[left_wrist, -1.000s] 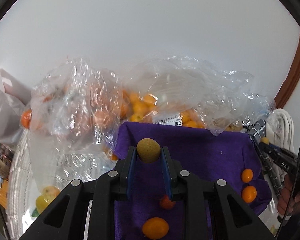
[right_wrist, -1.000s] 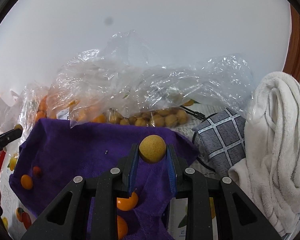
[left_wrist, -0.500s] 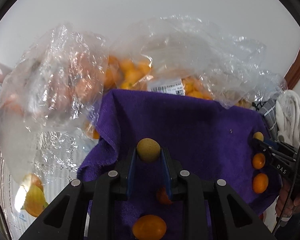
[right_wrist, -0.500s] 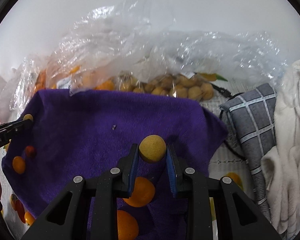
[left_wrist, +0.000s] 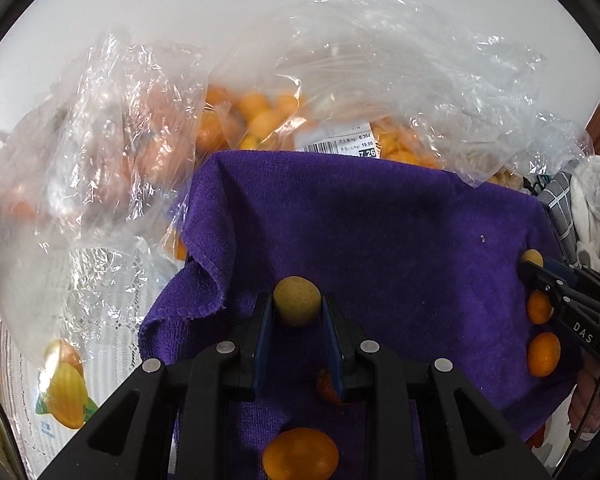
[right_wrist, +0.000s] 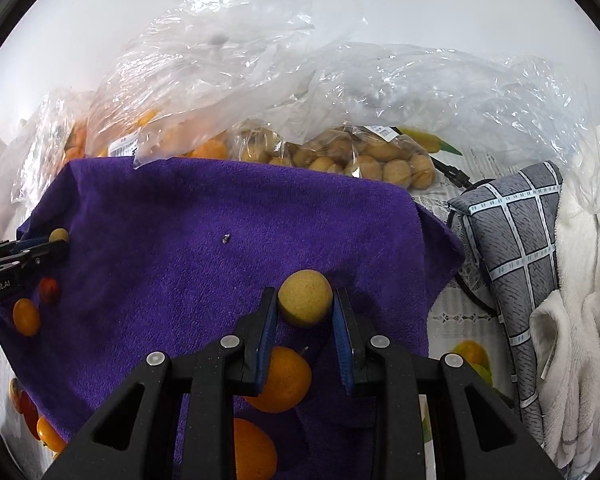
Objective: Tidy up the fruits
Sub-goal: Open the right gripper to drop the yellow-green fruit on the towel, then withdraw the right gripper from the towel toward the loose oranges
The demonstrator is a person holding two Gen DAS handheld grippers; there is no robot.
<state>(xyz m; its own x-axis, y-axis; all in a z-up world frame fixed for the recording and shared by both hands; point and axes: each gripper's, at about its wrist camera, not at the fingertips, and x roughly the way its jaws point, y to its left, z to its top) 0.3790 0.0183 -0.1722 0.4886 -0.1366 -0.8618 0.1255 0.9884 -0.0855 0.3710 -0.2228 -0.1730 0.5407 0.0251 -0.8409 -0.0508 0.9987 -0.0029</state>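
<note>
Both tongs are loaded. Our left tongs are clamped on a tan longan, and our right tongs are clamped on a second longan; in each, the fruit sits right at the fingertips, half proud of the pads.

Key relation: both fruits hang over the purple towel, left one near its left front edge, right one near its right front corner. The towel lies directly below and ahead of each, so we judge the drop is straight down. The longans are near round, so there is no long axis to align. Kumquats already lie on the towel: one under the left tongs, two by the right tongs.

If the target is instead the longan bag, it lies ahead past the towel's far edge, and our right tongs are nearer to it. We can't tell which is intended.

Hard to read:
- Plastic bags are crumpled and glary; the orange fruit inside is blurred.
- We can't see whether either longan touches the towel or hangs clear.
- A small red-orange fruit is half hidden behind the left finger.
- The worktop is mostly covered, and the frame bottom cuts off the front towel edge.
</note>
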